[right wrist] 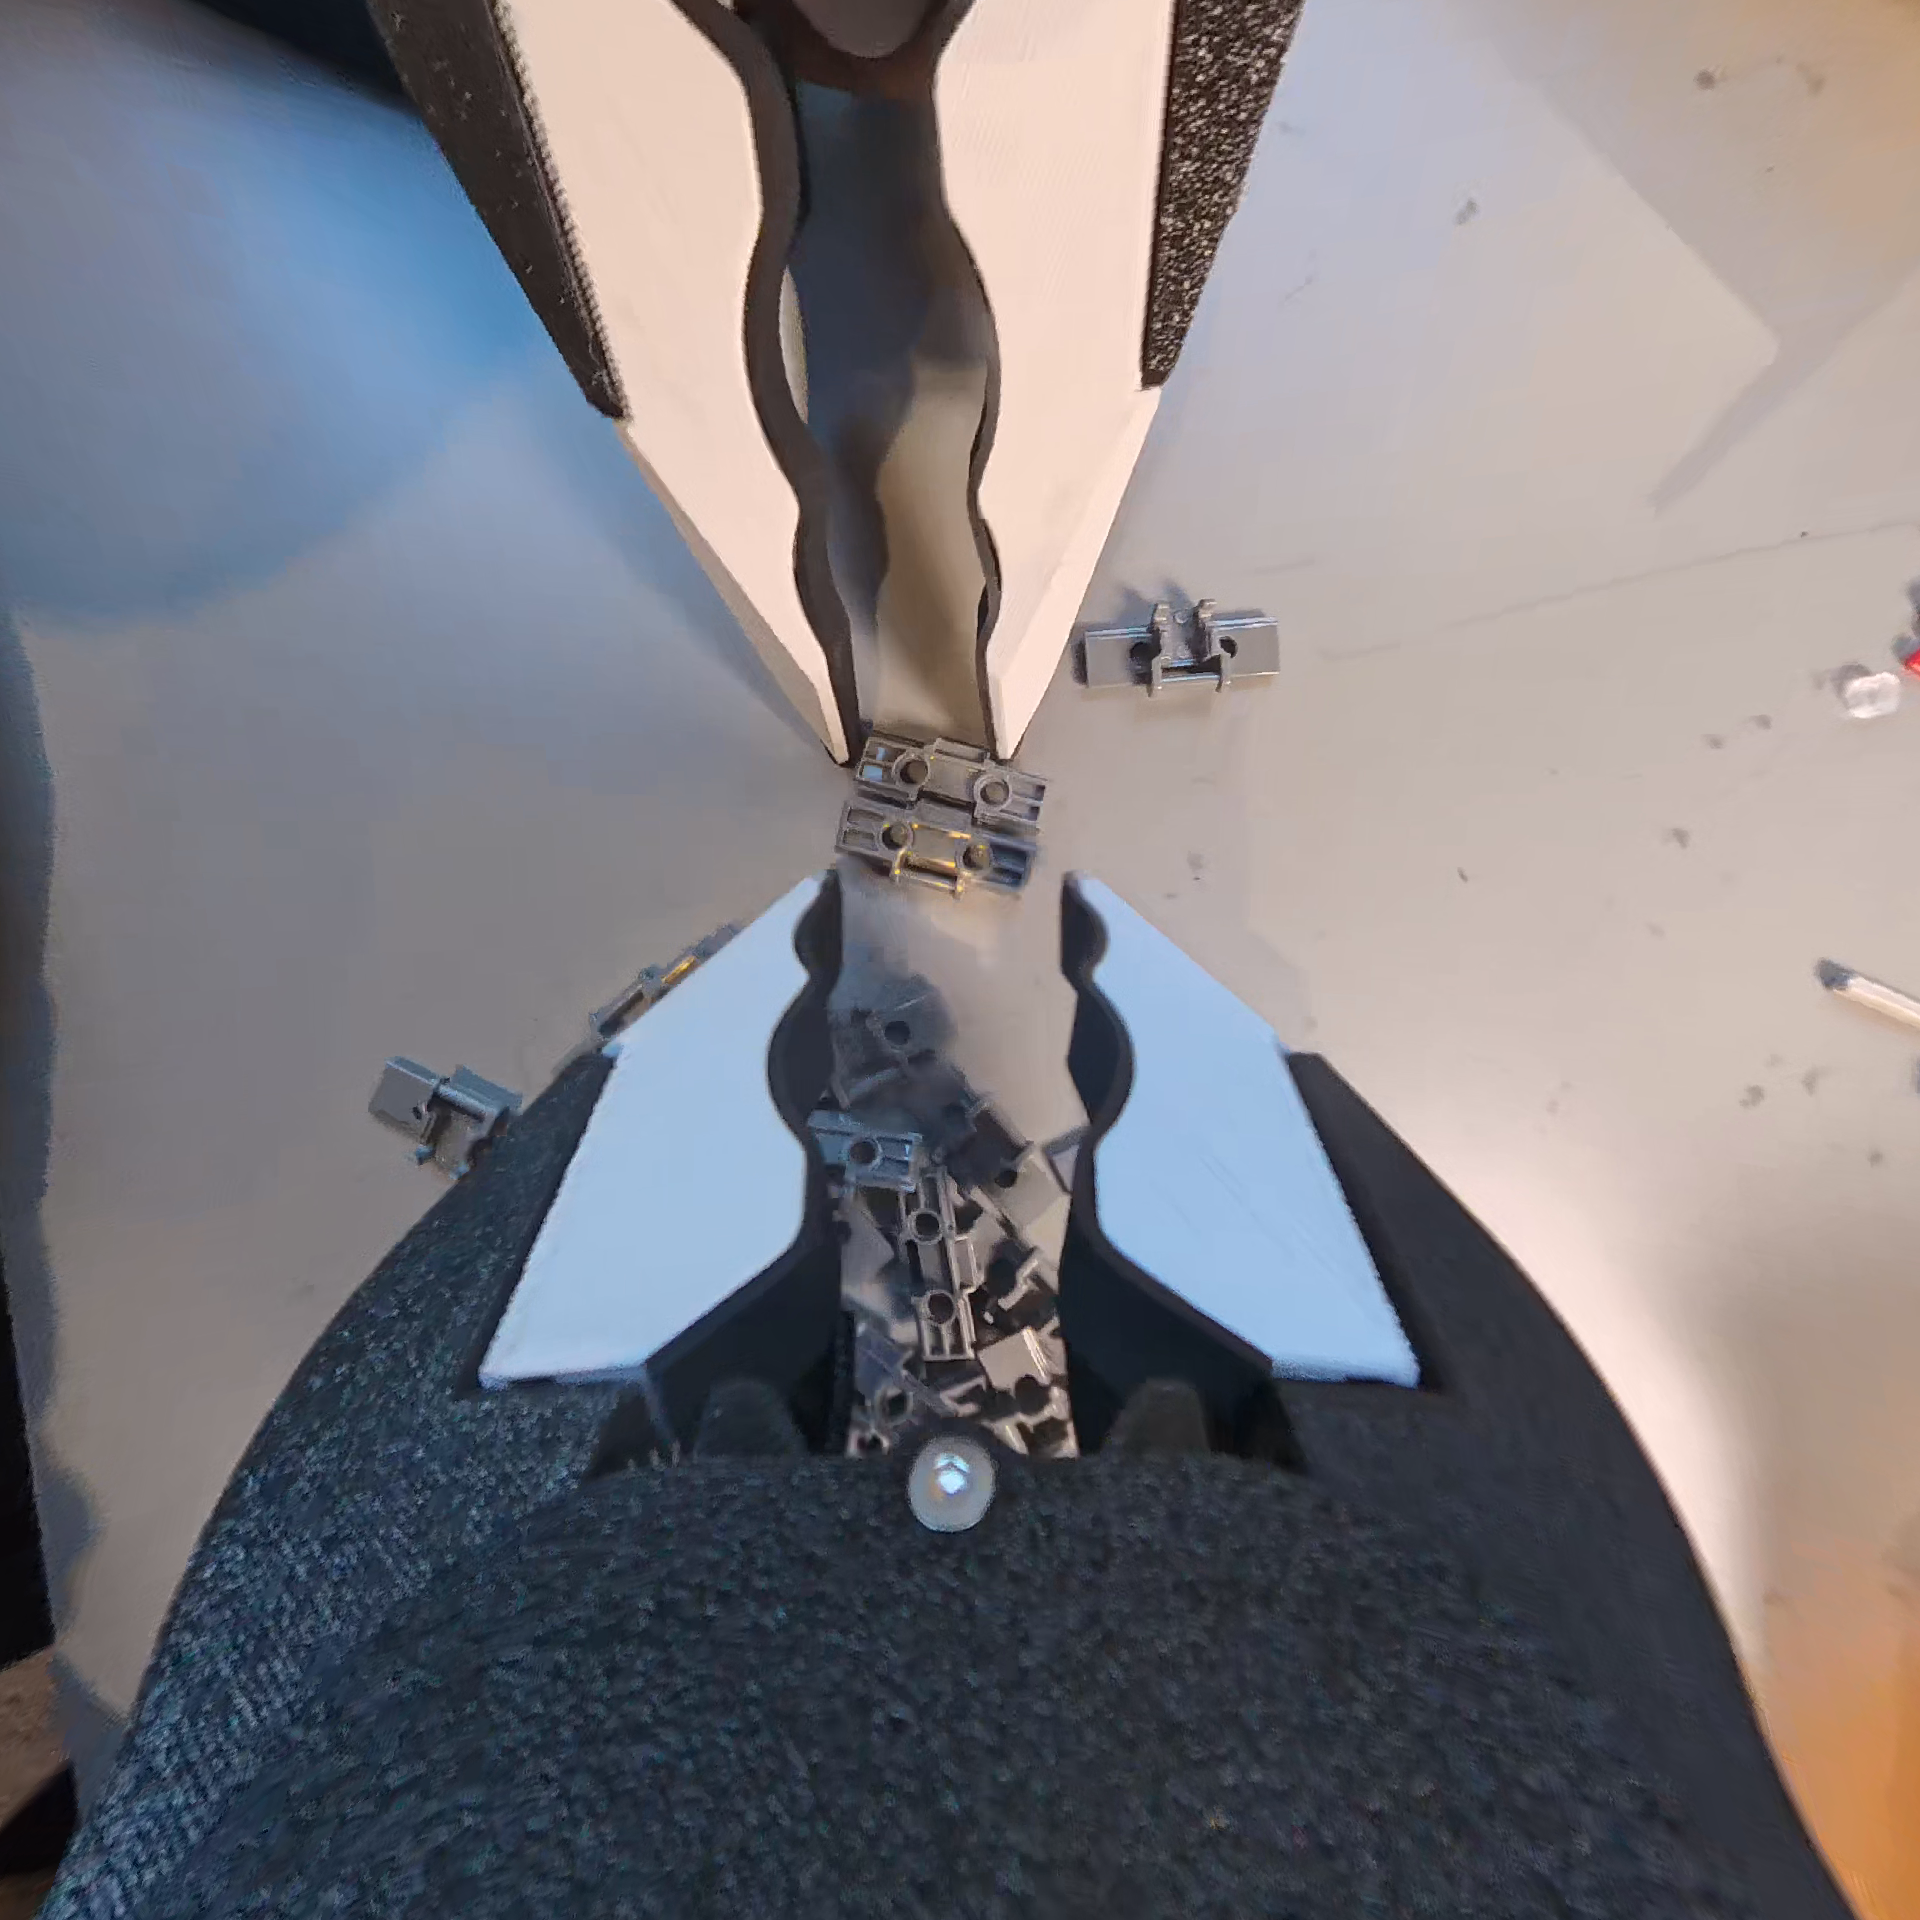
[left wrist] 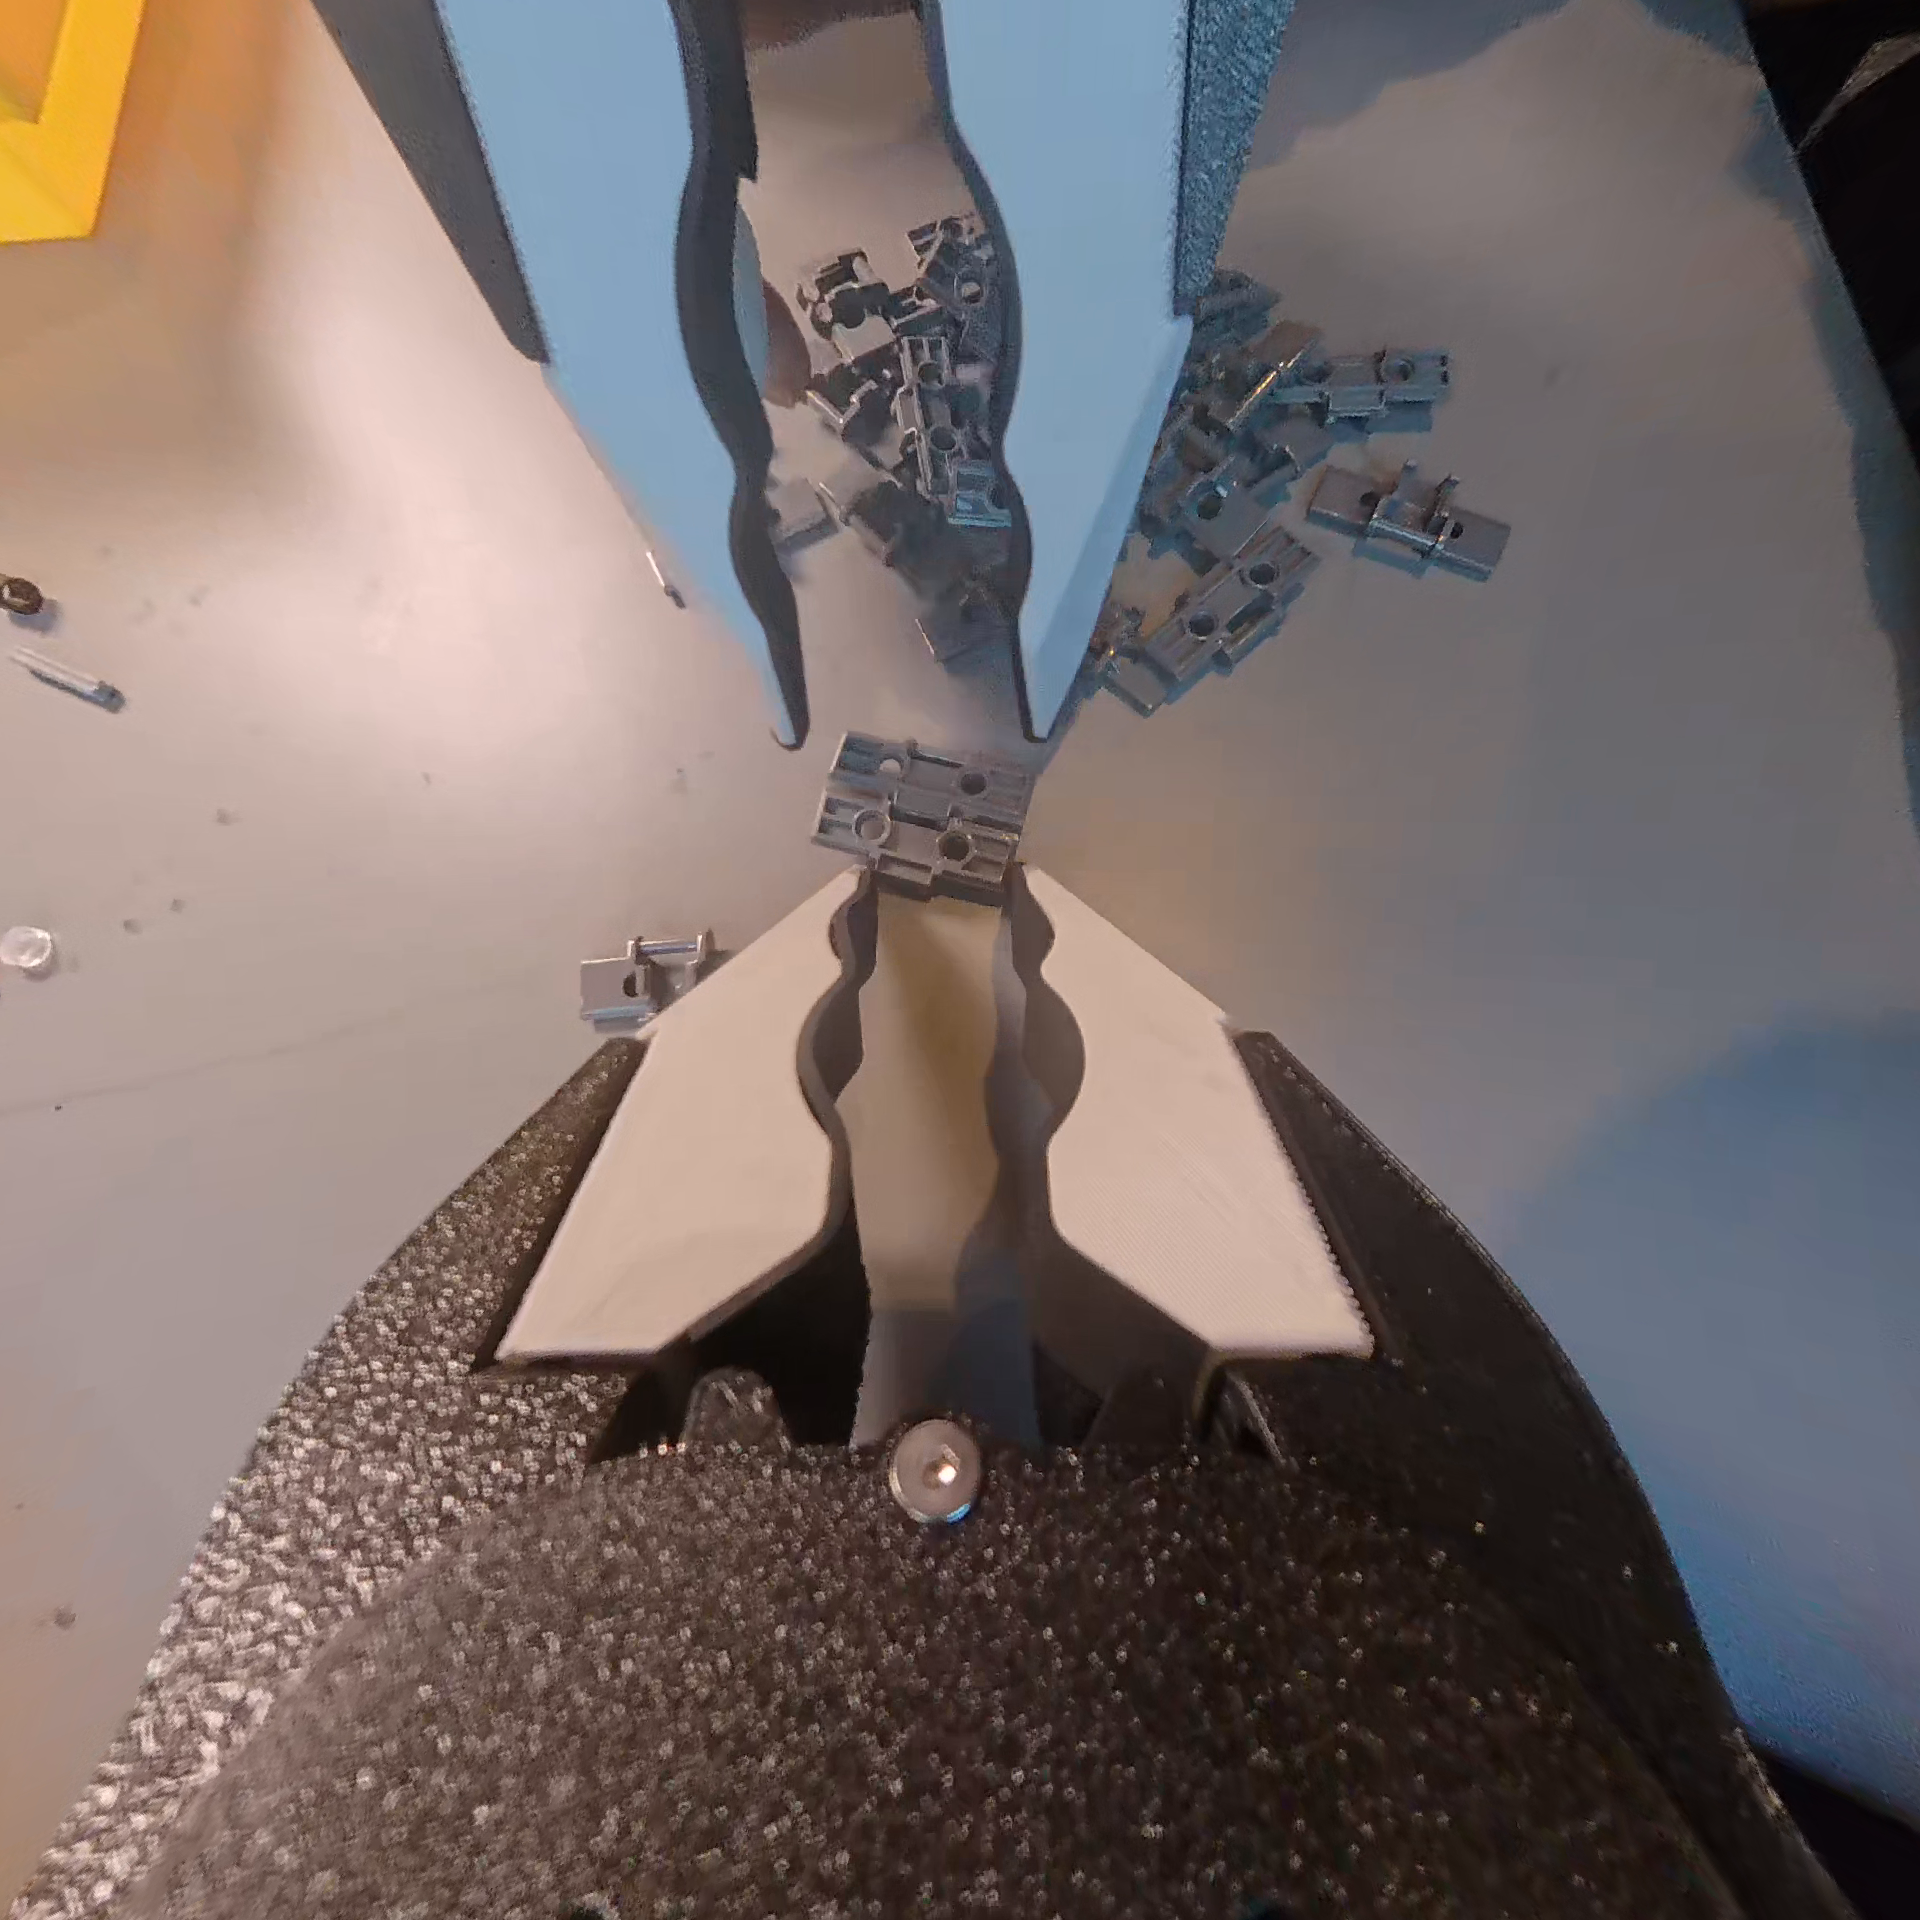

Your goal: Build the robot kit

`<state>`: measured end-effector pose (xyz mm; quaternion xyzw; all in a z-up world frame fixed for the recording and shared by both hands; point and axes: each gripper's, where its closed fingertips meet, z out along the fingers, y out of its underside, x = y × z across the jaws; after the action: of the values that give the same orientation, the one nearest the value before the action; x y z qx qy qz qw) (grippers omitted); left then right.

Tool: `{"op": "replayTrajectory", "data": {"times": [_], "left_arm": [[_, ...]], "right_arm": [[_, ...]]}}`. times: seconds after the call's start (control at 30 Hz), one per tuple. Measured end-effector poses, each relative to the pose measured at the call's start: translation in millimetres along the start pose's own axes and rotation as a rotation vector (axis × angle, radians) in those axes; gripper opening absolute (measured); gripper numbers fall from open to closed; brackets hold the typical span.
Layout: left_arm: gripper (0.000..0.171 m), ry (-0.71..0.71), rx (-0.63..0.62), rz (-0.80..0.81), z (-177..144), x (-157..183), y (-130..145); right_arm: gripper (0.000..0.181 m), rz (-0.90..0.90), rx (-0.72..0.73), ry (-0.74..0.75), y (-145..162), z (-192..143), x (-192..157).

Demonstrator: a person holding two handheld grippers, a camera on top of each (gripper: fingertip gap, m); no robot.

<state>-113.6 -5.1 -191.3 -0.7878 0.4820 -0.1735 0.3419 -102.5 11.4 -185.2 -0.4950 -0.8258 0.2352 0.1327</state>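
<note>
Left wrist view, nearest first: found the left gripper [left wrist: 940, 883] at 6 o'clock, fingers narrow and pinched on the near edge of a linked pair of grey track pieces [left wrist: 925, 816] at the centre. Met the right gripper [left wrist: 914, 736] just beyond, reaching in from 12 o'clock, fingers spread wider than the pair, tips just beside its far edge; could not tell whether touching. Saw a lone link [left wrist: 644, 977] at 9 o'clock beside the left finger, flat on the grey table [left wrist: 312, 520]. Farther out, caught a pin [left wrist: 68, 675] and a clear stud [left wrist: 26, 951] at 9 o'clock, a heap of links [left wrist: 1247, 488] at 1 o'clock, partly hidden behind the right gripper's fingers, and a yellow block [left wrist: 42, 114] at 11 o'clock, seen from this side only.

Right wrist view: looked down between its own spread fingers onto the same heap at 6 o'clock, mostly masked by the black gripper body. Showed head-on, at 12 o'clock, the left fingers clamped on the pair's far link.
</note>
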Motion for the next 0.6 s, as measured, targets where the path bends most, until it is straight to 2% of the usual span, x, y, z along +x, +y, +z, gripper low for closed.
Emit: {"op": "replayTrajectory", "data": {"times": [0.07,0.17,0.27,0.47,0.6], "left_arm": [[0.023,-0.003,-0.002,-0.001,0,0,0],[0.023,-0.001,-0.002,-0.008,1,1,-1],[0.024,-0.002,0.006,-0.010,-2,0,-1],[0.020,0.034,0.170,-0.023,-14,7,-31],[0.021,0.052,0.126,-0.010,-1,14,-28]], "right_arm": [[0.049,0.038,0.006,0.001,-2,4,-3],[0.039,0.066,-0.001,0.027,0,8,-3],[0.038,0.063,-0.001,0.001,0,0,-5],[0.038,-0.017,-0.041,0.019,-5,-17,-7],[0.038,-0.046,-0.064,0.010,-7,-15,-11]]}}
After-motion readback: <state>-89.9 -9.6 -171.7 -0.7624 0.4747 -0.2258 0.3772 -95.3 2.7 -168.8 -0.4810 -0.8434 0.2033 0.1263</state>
